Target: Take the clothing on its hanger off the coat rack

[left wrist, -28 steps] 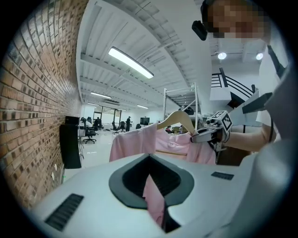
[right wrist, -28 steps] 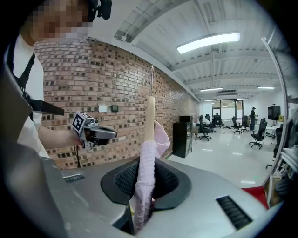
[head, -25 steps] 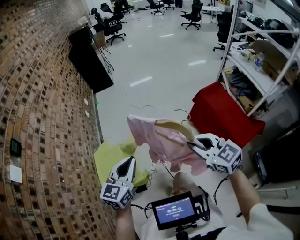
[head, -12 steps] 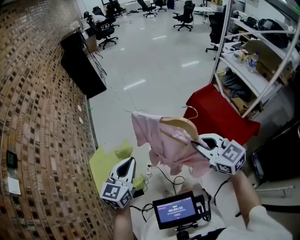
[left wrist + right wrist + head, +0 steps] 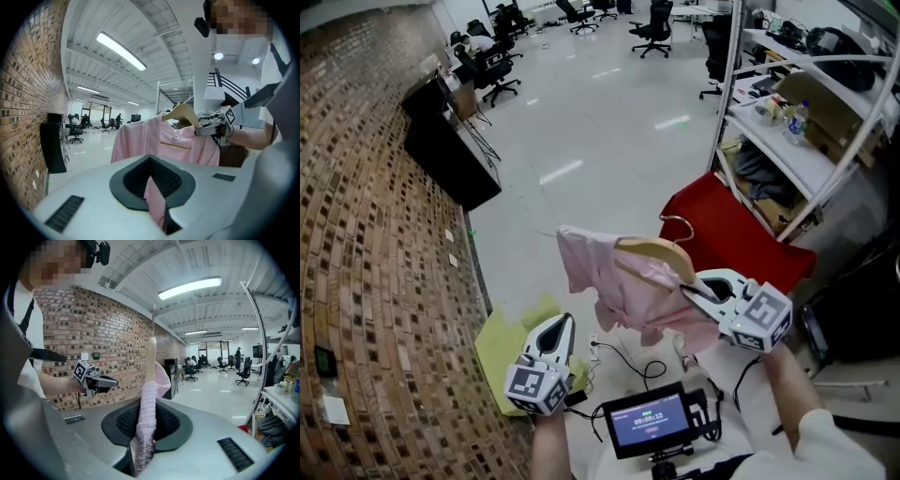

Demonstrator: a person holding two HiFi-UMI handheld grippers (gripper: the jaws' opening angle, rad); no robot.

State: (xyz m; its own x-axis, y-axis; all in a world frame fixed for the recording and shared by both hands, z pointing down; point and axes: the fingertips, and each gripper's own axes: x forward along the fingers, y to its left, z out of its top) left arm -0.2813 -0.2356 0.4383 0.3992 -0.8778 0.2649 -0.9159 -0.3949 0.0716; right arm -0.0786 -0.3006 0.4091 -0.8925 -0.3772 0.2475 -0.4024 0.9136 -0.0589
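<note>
A pink garment [image 5: 619, 281] hangs on a wooden hanger [image 5: 656, 251] in mid-air, off any rack. My right gripper [image 5: 692, 291] is shut on it at the right shoulder. In the right gripper view, pink cloth [image 5: 146, 420] is pinched between the jaws and the hanger [image 5: 152, 352] rises straight up. My left gripper [image 5: 562, 323] is lower left, apart from the garment and holding nothing. Its jaws stand a narrow slit apart. In the left gripper view the garment [image 5: 154, 140] shows ahead, with the right gripper [image 5: 206, 131] at its shoulder.
A brick wall [image 5: 375, 234] runs along the left, with a black cabinet [image 5: 445, 150] against it. White shelving [image 5: 811, 141] and a red-covered object [image 5: 731, 234] stand at the right. Yellow-green cloth [image 5: 511, 347] and cables lie on the floor. A small monitor [image 5: 652, 422] sits at my chest.
The garment stays in the right gripper's grip and has barely moved. The hanger hook now stands a little higher. The floor and wall have slid in the view. The left gripper has kept its place.
</note>
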